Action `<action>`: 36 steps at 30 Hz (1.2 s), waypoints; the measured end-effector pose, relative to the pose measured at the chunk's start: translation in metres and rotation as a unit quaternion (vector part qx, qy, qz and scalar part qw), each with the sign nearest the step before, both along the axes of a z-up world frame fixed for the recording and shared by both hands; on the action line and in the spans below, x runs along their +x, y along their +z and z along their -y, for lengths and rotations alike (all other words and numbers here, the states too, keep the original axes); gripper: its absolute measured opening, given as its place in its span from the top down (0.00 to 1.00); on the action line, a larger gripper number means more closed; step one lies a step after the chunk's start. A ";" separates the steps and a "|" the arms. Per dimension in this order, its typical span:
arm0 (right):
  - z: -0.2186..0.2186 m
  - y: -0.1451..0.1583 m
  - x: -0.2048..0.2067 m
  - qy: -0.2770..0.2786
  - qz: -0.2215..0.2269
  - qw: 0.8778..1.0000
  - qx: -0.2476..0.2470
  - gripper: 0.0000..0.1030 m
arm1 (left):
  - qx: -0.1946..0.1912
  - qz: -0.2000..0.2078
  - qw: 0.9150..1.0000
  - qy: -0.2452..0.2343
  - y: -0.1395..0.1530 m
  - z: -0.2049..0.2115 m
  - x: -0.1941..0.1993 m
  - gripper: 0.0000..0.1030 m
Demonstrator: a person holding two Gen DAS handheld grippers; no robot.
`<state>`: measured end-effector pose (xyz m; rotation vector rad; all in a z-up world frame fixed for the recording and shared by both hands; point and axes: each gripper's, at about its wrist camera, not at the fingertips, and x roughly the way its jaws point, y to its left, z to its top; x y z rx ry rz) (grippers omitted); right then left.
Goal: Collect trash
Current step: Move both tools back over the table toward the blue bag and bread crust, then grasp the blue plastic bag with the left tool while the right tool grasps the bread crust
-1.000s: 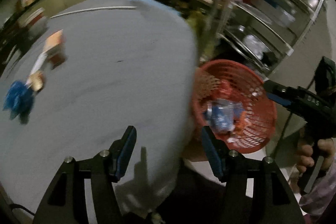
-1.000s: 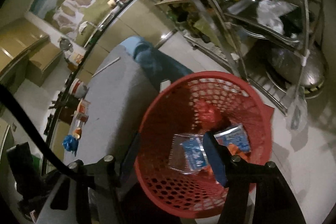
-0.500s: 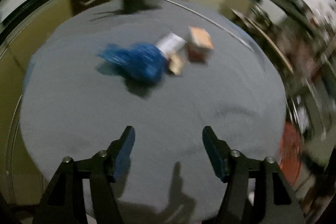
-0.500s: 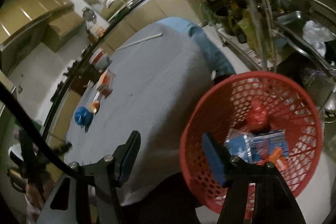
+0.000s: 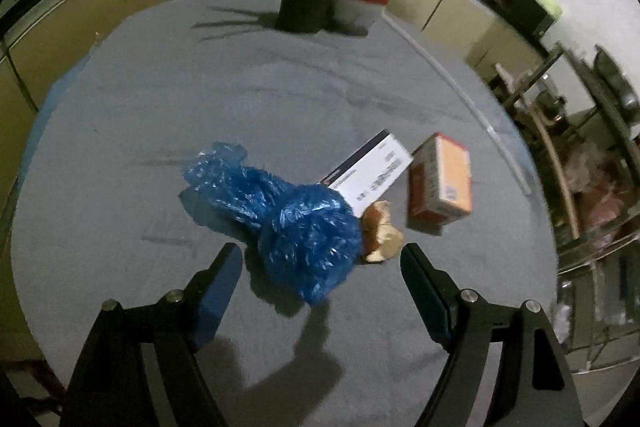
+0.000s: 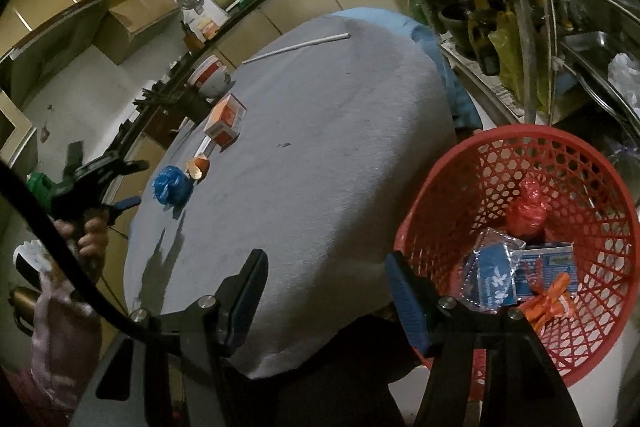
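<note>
Left tongs (image 5: 322, 259) gaping wide and empty, lining up on the blue bag (image 5: 288, 219) dead ahead.
Bag is lying just past the tips, roughly centred in the gap, long axis running up-left to down-right across the approach; wide end nearest. Crumpled brown scrap (image 5: 380, 233) is touching its right side, white carton (image 5: 370, 173) tucked behind, orange box (image 5: 440, 181) just beside that, all on the grey tabletop (image 5: 280, 87). Right tongs (image 6: 326, 269) also spread wide and empty, sitting well apart by the red basket (image 6: 460, 195), so left is nearer. Carton and box print too blurred to read.
</note>
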<state>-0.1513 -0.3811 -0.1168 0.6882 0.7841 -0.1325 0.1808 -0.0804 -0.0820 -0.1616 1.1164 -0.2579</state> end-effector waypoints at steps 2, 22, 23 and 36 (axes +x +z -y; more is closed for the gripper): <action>-0.002 0.000 0.004 0.005 -0.002 1.000 -0.001 0.37 | 0.007 -0.007 1.000 -0.008 -0.011 0.004 0.006 0.21; -0.140 0.023 0.222 0.191 0.016 0.979 -0.068 0.43 | 0.011 0.052 0.997 -0.051 0.001 -0.071 -0.082 0.56; -0.147 0.019 0.235 0.194 0.012 0.978 -0.070 0.43 | 0.013 0.054 0.997 -0.052 0.002 -0.073 -0.086 0.56; -0.171 -0.020 0.331 0.171 -0.038 0.980 -0.097 0.58 | 0.019 0.052 0.997 -0.049 -0.002 -0.076 -0.087 0.56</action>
